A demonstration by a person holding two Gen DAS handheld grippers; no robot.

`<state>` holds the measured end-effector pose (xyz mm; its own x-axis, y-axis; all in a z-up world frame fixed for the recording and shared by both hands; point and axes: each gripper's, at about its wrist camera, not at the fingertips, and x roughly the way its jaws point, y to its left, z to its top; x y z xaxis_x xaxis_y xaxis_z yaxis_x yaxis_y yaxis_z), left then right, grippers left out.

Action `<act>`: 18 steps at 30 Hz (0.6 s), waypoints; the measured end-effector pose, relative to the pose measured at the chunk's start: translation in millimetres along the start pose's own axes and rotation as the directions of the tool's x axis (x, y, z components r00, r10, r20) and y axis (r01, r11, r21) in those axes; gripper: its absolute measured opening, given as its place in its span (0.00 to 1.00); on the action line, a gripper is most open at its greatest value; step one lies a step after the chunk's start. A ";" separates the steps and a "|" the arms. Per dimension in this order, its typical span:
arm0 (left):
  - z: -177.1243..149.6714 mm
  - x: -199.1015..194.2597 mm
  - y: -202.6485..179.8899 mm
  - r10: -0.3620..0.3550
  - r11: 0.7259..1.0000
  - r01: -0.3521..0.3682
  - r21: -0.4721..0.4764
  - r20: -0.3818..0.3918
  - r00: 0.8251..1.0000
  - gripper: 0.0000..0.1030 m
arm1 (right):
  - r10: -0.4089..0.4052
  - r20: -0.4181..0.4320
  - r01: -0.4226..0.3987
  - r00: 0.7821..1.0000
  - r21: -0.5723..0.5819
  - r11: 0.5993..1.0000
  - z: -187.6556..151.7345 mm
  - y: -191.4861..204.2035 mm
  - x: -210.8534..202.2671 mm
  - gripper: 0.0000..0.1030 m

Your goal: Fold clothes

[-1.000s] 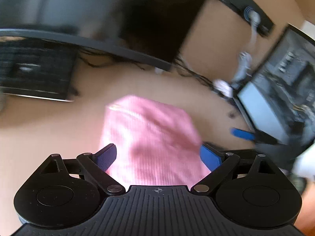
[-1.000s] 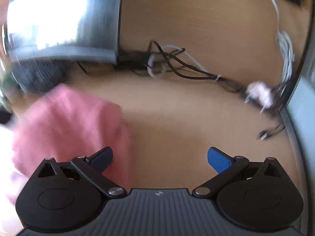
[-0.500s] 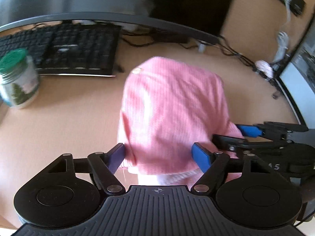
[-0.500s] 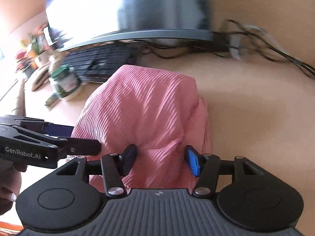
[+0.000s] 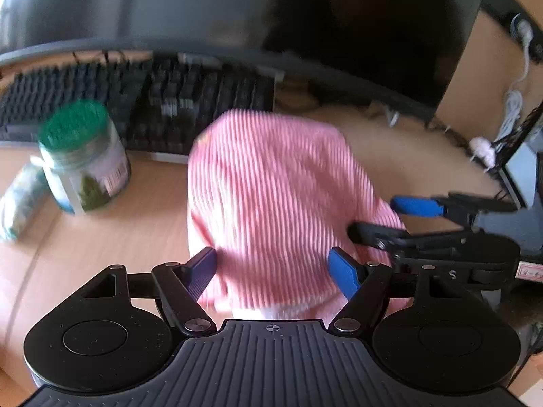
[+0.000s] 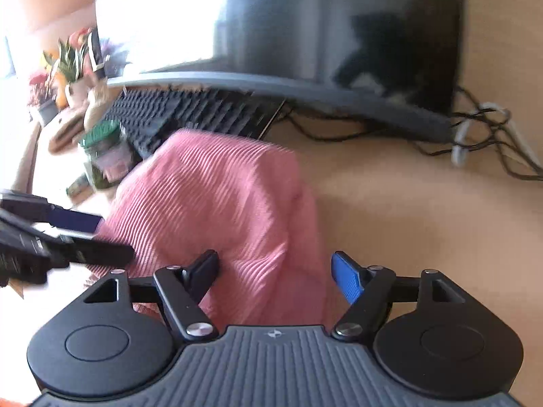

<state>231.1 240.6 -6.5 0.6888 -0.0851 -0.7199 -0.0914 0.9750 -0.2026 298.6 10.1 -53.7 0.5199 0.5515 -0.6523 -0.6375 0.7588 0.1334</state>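
A pink ribbed garment (image 5: 271, 196) lies bunched in a mound on the wooden desk (image 5: 414, 156), in front of the keyboard. My left gripper (image 5: 273, 268) is open, and the garment's near edge lies between its blue fingers. My right gripper (image 6: 275, 268) is open too, astride the garment's (image 6: 220, 203) near right part. Each gripper shows in the other's view: the right gripper (image 5: 407, 218) at the garment's right side, the left gripper (image 6: 85, 237) at its left. Both views are blurred by motion.
A black keyboard (image 5: 135, 108) and a curved monitor (image 5: 237, 10) stand behind the garment. A green-lidded jar (image 5: 81, 162) sits at the left. Cables (image 6: 492, 142) trail at the back right, beside a second screen (image 5: 519, 173). Potted plants (image 6: 68, 68) are far left.
Both grippers swung in from the right to the garment's near edge. In the last half second the right gripper's fingers spread wider and the views shifted left.
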 end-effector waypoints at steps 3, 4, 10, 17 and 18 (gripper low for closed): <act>22.9 -14.9 9.2 -0.079 0.997 0.078 0.010 0.103 0.992 0.79 | -0.018 0.059 0.020 0.998 -0.032 0.999 0.8 8.2 -25.1 0.73; 32.4 -14.1 12.4 -0.125 0.992 0.125 0.006 0.119 0.985 0.80 | -0.012 0.076 0.015 0.997 -0.046 0.999 1.6 13.8 -31.9 0.73; 61.9 42.0 2.1 -0.264 0.964 0.264 -0.007 0.003 0.964 0.82 | 0.081 0.040 -0.078 0.996 -0.065 0.995 -4.8 56.9 -21.1 0.78; 64.3 92.1 -3.5 -0.268 0.963 0.261 -0.070 -0.125 0.955 0.94 | 0.058 -0.030 -0.059 0.998 -0.024 0.998 -15.3 61.6 -0.6 0.80; 65.5 95.4 -5.7 -0.262 0.965 0.256 -0.060 -0.135 0.955 0.95 | 0.052 -0.037 -0.053 0.998 -0.019 0.998 -16.4 61.2 1.0 0.80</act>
<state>344.4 240.4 -30.5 0.5846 -0.3649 -0.7246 0.0456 0.9065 -0.4197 250.8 51.4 -58.5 0.4647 0.5775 -0.6712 -0.6746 0.7219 0.1540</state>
